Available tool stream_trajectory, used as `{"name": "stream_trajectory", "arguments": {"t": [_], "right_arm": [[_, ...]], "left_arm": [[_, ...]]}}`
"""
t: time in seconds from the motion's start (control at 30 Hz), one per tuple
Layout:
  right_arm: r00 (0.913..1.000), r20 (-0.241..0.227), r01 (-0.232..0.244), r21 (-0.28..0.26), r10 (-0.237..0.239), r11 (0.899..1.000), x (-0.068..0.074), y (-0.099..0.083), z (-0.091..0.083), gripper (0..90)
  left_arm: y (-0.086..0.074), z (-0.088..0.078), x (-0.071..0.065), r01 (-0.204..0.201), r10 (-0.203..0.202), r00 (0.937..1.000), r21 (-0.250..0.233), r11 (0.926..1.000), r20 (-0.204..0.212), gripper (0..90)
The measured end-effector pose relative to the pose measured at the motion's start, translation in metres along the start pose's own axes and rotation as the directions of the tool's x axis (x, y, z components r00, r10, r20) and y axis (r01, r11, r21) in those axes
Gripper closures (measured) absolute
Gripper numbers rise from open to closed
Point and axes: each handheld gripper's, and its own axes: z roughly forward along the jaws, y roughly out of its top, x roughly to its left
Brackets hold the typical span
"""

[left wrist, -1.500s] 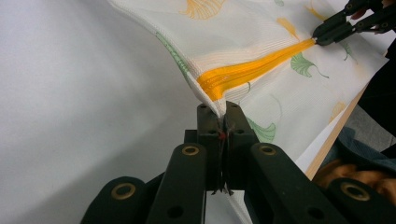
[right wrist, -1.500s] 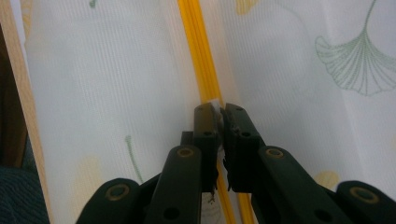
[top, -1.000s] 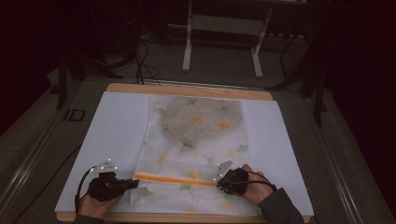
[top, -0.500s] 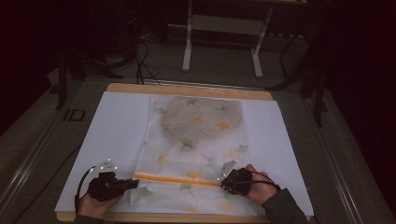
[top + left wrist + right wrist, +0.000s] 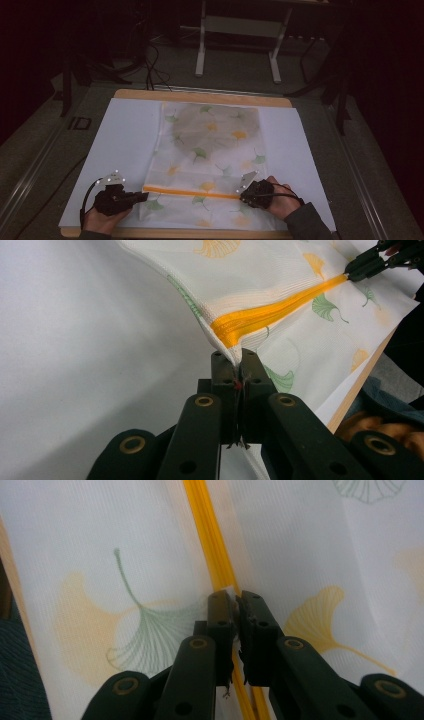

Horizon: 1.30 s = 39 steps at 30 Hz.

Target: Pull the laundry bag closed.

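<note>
White mesh bag (image 5: 207, 165), printed with green and orange ginkgo leaves, lies flat on a pale sheet (image 5: 125, 145) covering a wood-edged table (image 5: 200, 96). An orange zipper (image 5: 192, 192) runs across the bag near its near edge.

High view: left gripper (image 5: 141, 196) sits at the zipper's left end, right gripper (image 5: 243, 196) at its right end, each in a hand reaching in from the bottom edge. Beyond the table, a dark floor with cables and a white stand (image 5: 237, 37). Jaw detail too small to read from here.

Left gripper view: jaws pressed together on the bag's left edge, right where the zipper (image 5: 270, 312) ends. Fabric (image 5: 260, 270) is pinched between the pads and lifted off the sheet into a small peak, which the high view does not reveal. Far end of the zipper shows the right gripper (image 5: 362, 267) clamped there, jaws narrow. Table's wooden edge (image 5: 357, 390) visible at lower right.

Right gripper view: jaws closed on the zipper (image 5: 210, 540), the orange band running straight out from between the tips and passing under them toward the camera. Bag cloth (image 5: 310, 545) lies flat on both sides, with a green-stemmed leaf left and an orange leaf right.
</note>
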Motion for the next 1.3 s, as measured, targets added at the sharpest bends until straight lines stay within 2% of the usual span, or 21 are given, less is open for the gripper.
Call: {"name": "stream_trajectory", "arguments": {"t": [1.3], "right_arm": [[0.9994,0.016,-0.032,0.008,0.032,0.999,-0.007,-0.020,-0.007,84.6]], "left_arm": [[0.000,-0.001,0.001,0.000,0.000,1.0000,0.003,1.0000,-0.003,88.2]]}}
